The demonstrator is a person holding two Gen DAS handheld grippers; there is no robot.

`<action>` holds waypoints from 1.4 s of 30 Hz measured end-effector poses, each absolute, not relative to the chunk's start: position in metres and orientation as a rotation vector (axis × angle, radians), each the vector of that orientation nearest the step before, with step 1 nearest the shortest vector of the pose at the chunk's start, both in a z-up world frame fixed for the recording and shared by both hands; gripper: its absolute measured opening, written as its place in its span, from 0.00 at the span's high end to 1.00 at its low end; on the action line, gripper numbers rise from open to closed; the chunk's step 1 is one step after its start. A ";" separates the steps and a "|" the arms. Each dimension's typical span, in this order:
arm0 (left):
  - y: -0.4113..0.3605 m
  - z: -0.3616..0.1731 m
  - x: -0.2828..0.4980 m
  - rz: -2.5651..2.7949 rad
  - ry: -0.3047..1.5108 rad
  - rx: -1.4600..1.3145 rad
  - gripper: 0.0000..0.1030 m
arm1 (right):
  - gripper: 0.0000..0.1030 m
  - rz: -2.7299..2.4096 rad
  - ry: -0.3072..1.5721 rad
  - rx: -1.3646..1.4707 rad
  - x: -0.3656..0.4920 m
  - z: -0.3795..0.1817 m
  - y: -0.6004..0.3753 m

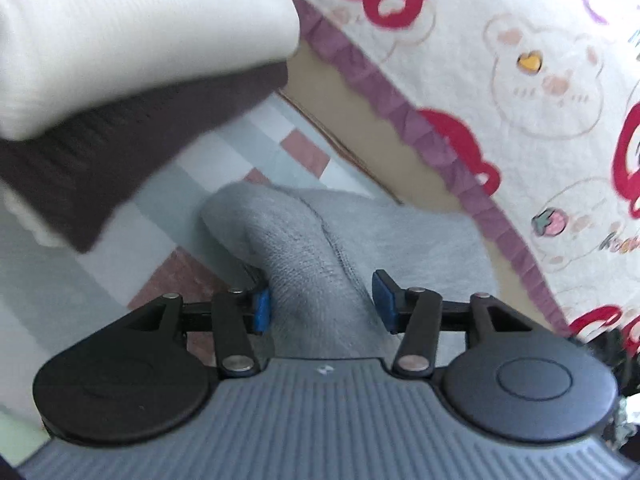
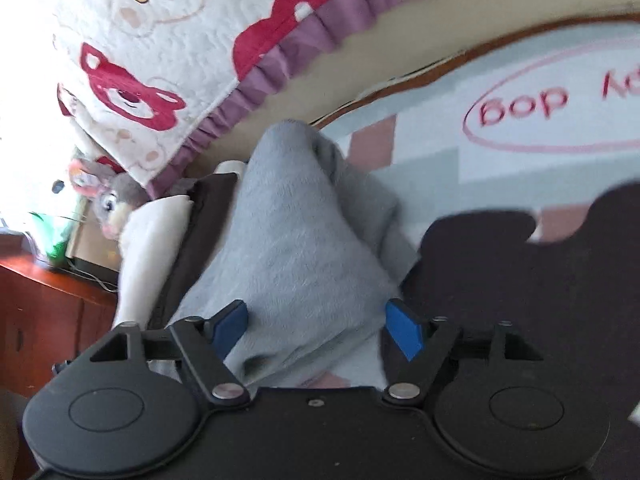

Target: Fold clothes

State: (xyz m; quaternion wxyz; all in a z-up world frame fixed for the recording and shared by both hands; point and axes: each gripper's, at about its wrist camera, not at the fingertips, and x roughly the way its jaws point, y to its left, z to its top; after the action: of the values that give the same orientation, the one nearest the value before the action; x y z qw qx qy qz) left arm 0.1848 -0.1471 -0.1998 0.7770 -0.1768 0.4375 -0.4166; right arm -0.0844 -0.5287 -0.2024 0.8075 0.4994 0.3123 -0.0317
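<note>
A grey fleecy garment [image 1: 300,248] lies bunched on the checkered mat [image 1: 60,272]. My left gripper [image 1: 322,300] is open, its blue pads [image 1: 262,308] wide apart with a ridge of the grey cloth between them. In the right wrist view the same grey garment [image 2: 292,220] rises in a peak, and my right gripper [image 2: 316,326] is open around its near end. A stack of folded clothes, white [image 1: 140,32] over dark brown [image 1: 100,152], sits at the upper left. The stack [image 2: 148,248] shows edge-on in the right view.
A white quilt [image 1: 500,80] with red bears and a purple frill [image 2: 280,68] borders the mat. A dark garment [image 2: 520,280] lies right of the grey one. A plush toy [image 2: 112,200] and a wooden cabinet [image 2: 48,312] stand at the left.
</note>
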 end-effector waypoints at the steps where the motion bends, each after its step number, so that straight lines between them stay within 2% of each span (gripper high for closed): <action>1: -0.140 -0.200 0.182 -0.906 0.949 -0.409 0.47 | 0.20 -0.063 0.659 1.099 -0.083 -0.208 -0.525; 3: -0.132 -0.207 0.178 -0.918 0.987 -0.470 0.36 | 0.15 -0.062 0.644 1.175 -0.081 -0.219 -0.519; 4: -0.131 -0.213 0.176 -0.925 1.021 -0.501 0.36 | 0.11 -0.073 0.639 1.199 -0.079 -0.225 -0.516; 7: -0.149 -0.238 0.170 -0.971 1.126 -0.489 0.35 | 0.12 -0.131 0.601 1.183 -0.069 -0.230 -0.511; 8: -0.156 -0.241 0.167 -0.950 1.095 -0.458 0.42 | 0.26 -0.139 0.582 1.153 -0.064 -0.226 -0.508; 9: -0.163 -0.243 0.164 -0.933 1.062 -0.424 0.64 | 0.35 -0.132 0.556 1.098 -0.057 -0.216 -0.505; 10: -0.169 -0.235 0.164 -0.940 1.009 -0.369 0.67 | 0.47 -0.125 0.530 1.043 -0.050 -0.205 -0.502; 11: -0.175 -0.227 0.165 -0.947 0.955 -0.320 0.74 | 0.52 -0.110 0.512 0.983 -0.042 -0.192 -0.499; 14: -0.183 -0.193 0.174 -0.973 0.787 -0.288 0.76 | 0.54 -0.072 0.510 0.839 -0.006 -0.148 -0.503; 18: -0.191 -0.189 0.190 -0.952 0.799 -0.333 0.76 | 0.55 -0.123 0.610 0.757 0.038 -0.125 -0.523; 20: -0.192 -0.202 0.186 -0.947 0.858 -0.370 0.76 | 0.55 -0.180 0.698 0.765 0.042 -0.132 -0.531; 23: -0.197 -0.218 0.162 -0.957 0.905 -0.333 0.75 | 0.54 -0.226 0.727 0.698 0.033 -0.152 -0.531; 26: -0.208 -0.230 0.139 -0.948 0.941 -0.268 0.68 | 0.49 -0.278 0.711 0.700 0.021 -0.178 -0.538; 30: -0.203 -0.217 0.126 -0.923 0.968 -0.165 0.60 | 0.48 -0.309 0.670 0.710 0.004 -0.185 -0.538; 33: -0.178 -0.181 0.117 -0.990 0.877 -0.118 0.59 | 0.48 -0.362 0.676 0.624 -0.001 -0.173 -0.527; 35: -0.159 -0.162 0.110 -0.997 0.745 -0.106 0.59 | 0.48 -0.396 0.679 0.567 -0.004 -0.164 -0.520; 38: -0.142 -0.149 0.108 -0.988 0.585 -0.146 0.59 | 0.48 -0.452 0.653 0.323 -0.005 -0.139 -0.487; 42: -0.162 -0.155 0.127 -1.054 0.572 -0.215 0.59 | 0.46 -0.331 0.552 0.062 0.001 -0.111 -0.442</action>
State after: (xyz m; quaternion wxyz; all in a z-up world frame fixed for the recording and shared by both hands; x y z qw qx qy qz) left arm 0.1271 -0.1617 -0.1545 0.8202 -0.1008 0.2688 -0.4948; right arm 0.0013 -0.4415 -0.1115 0.9482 0.0302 0.2712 -0.1626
